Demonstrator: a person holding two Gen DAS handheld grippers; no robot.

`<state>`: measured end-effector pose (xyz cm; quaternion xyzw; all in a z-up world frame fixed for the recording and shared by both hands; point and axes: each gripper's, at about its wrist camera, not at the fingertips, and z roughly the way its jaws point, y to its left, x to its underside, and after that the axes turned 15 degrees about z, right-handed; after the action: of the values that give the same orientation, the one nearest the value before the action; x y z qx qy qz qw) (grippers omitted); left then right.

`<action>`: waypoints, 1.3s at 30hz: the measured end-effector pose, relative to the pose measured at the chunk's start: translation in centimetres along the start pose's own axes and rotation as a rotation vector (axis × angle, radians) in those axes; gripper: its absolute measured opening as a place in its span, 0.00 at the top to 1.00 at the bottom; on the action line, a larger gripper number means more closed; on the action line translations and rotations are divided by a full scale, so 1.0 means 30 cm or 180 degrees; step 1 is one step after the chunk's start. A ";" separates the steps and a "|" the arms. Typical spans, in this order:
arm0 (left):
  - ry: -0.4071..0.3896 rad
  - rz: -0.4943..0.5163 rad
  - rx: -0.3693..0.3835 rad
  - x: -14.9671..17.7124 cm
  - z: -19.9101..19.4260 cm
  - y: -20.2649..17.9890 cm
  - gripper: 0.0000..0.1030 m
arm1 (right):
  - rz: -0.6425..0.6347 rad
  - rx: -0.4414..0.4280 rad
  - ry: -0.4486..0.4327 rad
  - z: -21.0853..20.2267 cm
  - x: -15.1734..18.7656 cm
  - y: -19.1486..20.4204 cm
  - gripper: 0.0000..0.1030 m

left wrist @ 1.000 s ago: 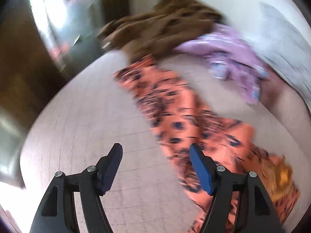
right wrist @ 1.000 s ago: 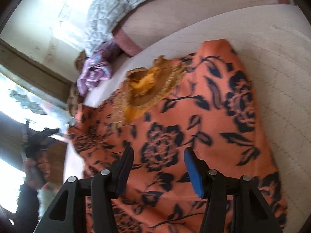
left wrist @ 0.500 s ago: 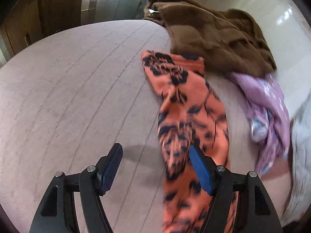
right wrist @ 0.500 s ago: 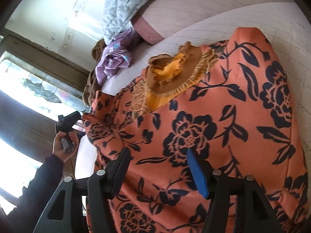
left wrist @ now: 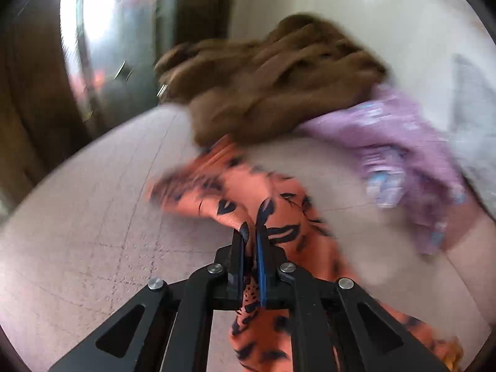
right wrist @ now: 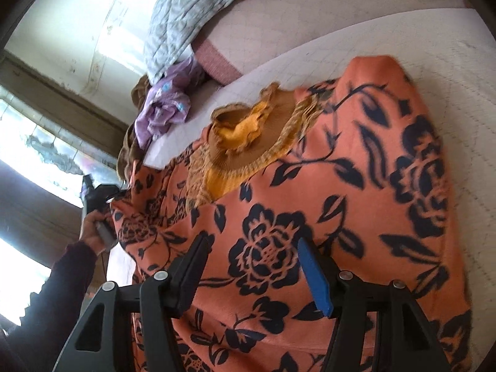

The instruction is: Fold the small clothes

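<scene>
An orange garment with a dark floral print (right wrist: 310, 201) lies spread on the pale bed cover (right wrist: 449, 49), with a mustard frilled collar (right wrist: 248, 136) at its top. My left gripper (left wrist: 251, 232) is shut on the garment's sleeve (left wrist: 248, 195), pinching the cloth between its blue pads. In the right wrist view the left gripper (right wrist: 96, 195) shows at the garment's far left edge, held in a hand. My right gripper (right wrist: 254, 248) is open and empty, hovering just above the garment's body.
A brown fleece (left wrist: 263, 77) and a crumpled purple garment (left wrist: 403, 142) lie beyond the sleeve at the bed's far side. A grey quilted blanket (right wrist: 192, 9) lies by the wall. A window (right wrist: 37, 142) and dark wood frame are at the left.
My left gripper has closed on the orange sleeve; it was open half a second ago. My right gripper stays open over the garment with only slight movement.
</scene>
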<state>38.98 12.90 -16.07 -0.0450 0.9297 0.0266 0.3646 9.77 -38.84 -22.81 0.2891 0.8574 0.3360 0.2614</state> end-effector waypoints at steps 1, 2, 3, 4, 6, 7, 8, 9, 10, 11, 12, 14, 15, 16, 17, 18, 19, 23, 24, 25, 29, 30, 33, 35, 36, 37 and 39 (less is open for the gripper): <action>-0.0083 0.0097 0.0044 -0.010 -0.055 -0.027 0.93 | 0.0028 -0.0008 -0.0029 -0.011 -0.006 -0.005 0.38; -0.0202 0.0237 0.0130 -0.022 -0.139 -0.071 0.93 | 0.0069 -0.0027 -0.0072 -0.027 -0.012 -0.010 0.38; -0.0285 0.0349 0.0193 -0.028 -0.207 -0.109 0.93 | 0.0120 -0.0051 -0.0127 -0.050 -0.020 -0.016 0.38; -0.0376 0.0478 0.0250 -0.032 -0.281 -0.148 0.93 | 0.0145 -0.0064 -0.0155 -0.062 -0.026 -0.017 0.38; -0.0585 0.0767 0.0396 -0.028 -0.442 -0.241 0.93 | 0.0218 -0.0112 -0.0257 -0.102 -0.037 -0.020 0.38; -0.0681 0.0926 0.0470 -0.011 -0.525 -0.301 0.93 | 0.0257 -0.0145 -0.0312 -0.125 -0.042 -0.023 0.38; -0.0748 0.1056 0.0529 -0.001 -0.589 -0.350 0.93 | 0.0296 -0.0182 -0.0364 -0.146 -0.047 -0.025 0.38; -0.0808 0.1211 0.0623 0.018 -0.663 -0.411 0.93 | 0.0330 -0.0222 -0.0424 -0.171 -0.053 -0.027 0.38; -0.0852 0.1359 0.0723 0.040 -0.732 -0.473 0.93 | 0.0347 -0.0242 -0.0478 -0.191 -0.059 -0.028 0.38; -0.0895 0.1508 0.0807 0.068 -0.789 -0.539 0.93 | 0.0363 -0.0264 -0.0580 -0.223 -0.065 -0.031 0.38; -0.0924 0.1653 0.0886 0.090 -0.829 -0.612 0.93 | 0.0372 -0.0275 -0.0646 -0.245 -0.069 -0.035 0.38; -0.0887 0.1987 0.1138 0.169 -0.908 -0.764 0.92 | 0.0406 -0.0308 -0.0775 -0.289 -0.075 -0.043 0.38; -0.0836 0.2109 0.1269 0.205 -0.930 -0.815 0.90 | 0.0442 -0.0341 -0.0838 -0.314 -0.081 -0.053 0.37; -0.0735 0.2308 0.1475 0.256 -0.959 -0.886 0.89 | 0.0479 -0.0378 -0.0894 -0.339 -0.084 -0.063 0.37; -0.0672 0.2454 0.1580 0.289 -0.980 -0.932 0.81 | 0.0501 -0.0404 -0.0929 -0.352 -0.091 -0.069 0.37; -0.0643 0.2670 0.1656 0.338 -1.012 -0.985 0.73 | 0.0525 -0.0434 -0.0969 -0.374 -0.095 -0.080 0.37; -0.0688 0.2791 0.1661 0.370 -1.040 -1.008 0.51 | 0.0551 -0.0448 -0.1006 -0.393 -0.099 -0.091 0.36; -0.1007 0.2662 0.1647 0.402 -1.092 -0.937 0.28 | 0.0683 -0.0535 -0.1153 -0.443 -0.104 -0.130 0.24; -0.0986 0.2586 0.1580 0.396 -1.078 -0.907 0.27 | 0.0686 -0.0525 -0.1143 -0.445 -0.105 -0.131 0.24; -0.0945 0.2493 0.1472 0.385 -1.038 -0.871 0.26 | 0.0683 -0.0511 -0.1126 -0.444 -0.105 -0.130 0.24; -0.0604 0.2031 0.1012 0.391 -0.846 -0.691 0.26 | 0.0620 -0.0354 -0.0912 -0.385 -0.104 -0.113 0.24; -0.0561 0.1939 0.0936 0.402 -0.808 -0.655 0.26 | 0.0605 -0.0303 -0.0856 -0.370 -0.102 -0.110 0.24; -0.0483 0.1749 0.0574 0.462 -0.695 -0.546 0.26 | 0.0533 0.0061 -0.0683 -0.300 -0.087 -0.098 0.24; -0.0450 0.1670 0.0441 0.486 -0.636 -0.504 0.26 | 0.0454 0.0294 -0.0670 -0.254 -0.082 -0.099 0.24; -0.0428 0.1599 0.0419 0.479 -0.608 -0.493 0.26 | 0.0463 0.0330 -0.0672 -0.239 -0.086 -0.104 0.24; -0.0411 0.1548 0.0420 0.467 -0.582 -0.485 0.26 | 0.0486 0.0349 -0.0664 -0.223 -0.090 -0.110 0.24; -0.0368 0.1437 0.0398 0.426 -0.551 -0.469 0.26 | 0.0582 0.0349 -0.0577 -0.173 -0.096 -0.131 0.24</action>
<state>19.94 -3.28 -12.89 0.1883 0.8936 0.0523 0.4041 7.17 -45.37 -21.64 0.4090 0.8175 0.2836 0.2899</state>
